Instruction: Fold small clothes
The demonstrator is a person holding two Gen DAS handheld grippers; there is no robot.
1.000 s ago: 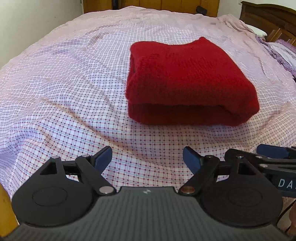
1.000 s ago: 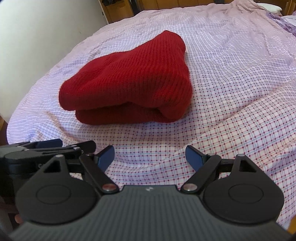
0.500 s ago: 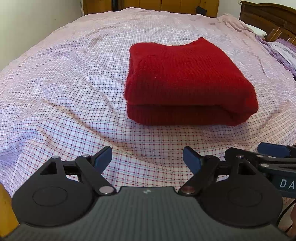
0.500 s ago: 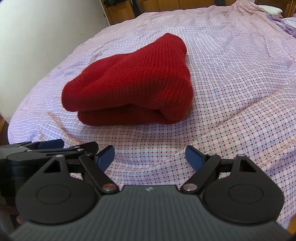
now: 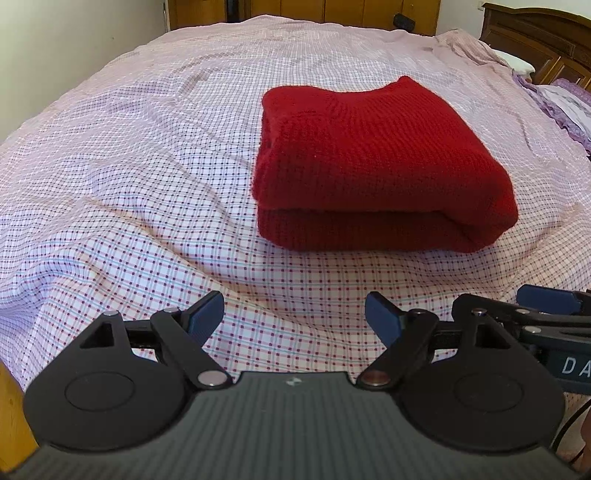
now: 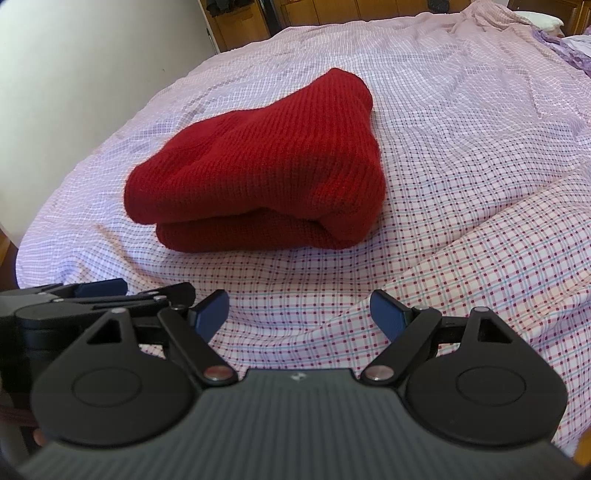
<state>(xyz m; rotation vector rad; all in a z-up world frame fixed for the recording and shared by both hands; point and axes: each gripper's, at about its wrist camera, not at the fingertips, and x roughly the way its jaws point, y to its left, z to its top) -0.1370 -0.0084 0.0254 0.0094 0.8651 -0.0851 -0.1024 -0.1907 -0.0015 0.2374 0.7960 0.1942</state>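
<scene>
Hovering low over the near edge of the bed, the left gripper (image 5: 294, 314) has its jaws spread wide, the blue pads (image 5: 207, 314) well apart with nothing but checked cloth showing between them. The right gripper (image 6: 299, 312) hangs just beside it in the same way, jaws parted and empty, its blue pads (image 6: 386, 314) clear of everything. Each tool is matte black plastic, with round flat discs at the finger pivots and a ribbed grey body behind.

Ahead of both, well apart from the fingertips, the red sweater (image 5: 373, 162) lies folded into a thick rectangular bundle, its doubled edge facing the tongs. The knit is chunky and ribbed, soft and slightly fuzzy at the edges, and the top layer sags a little over the lower one.

It rests on the bedsheet (image 5: 129, 177), a thin cotton check of pink, red and pale blue lines on white, rumpled into shallow creases. A dark wooden headboard (image 5: 535, 33) stands at the far right.

Against a second ago, nothing has shifted: both tongs hold the same spread and place, and the sweater lies as before.
</scene>
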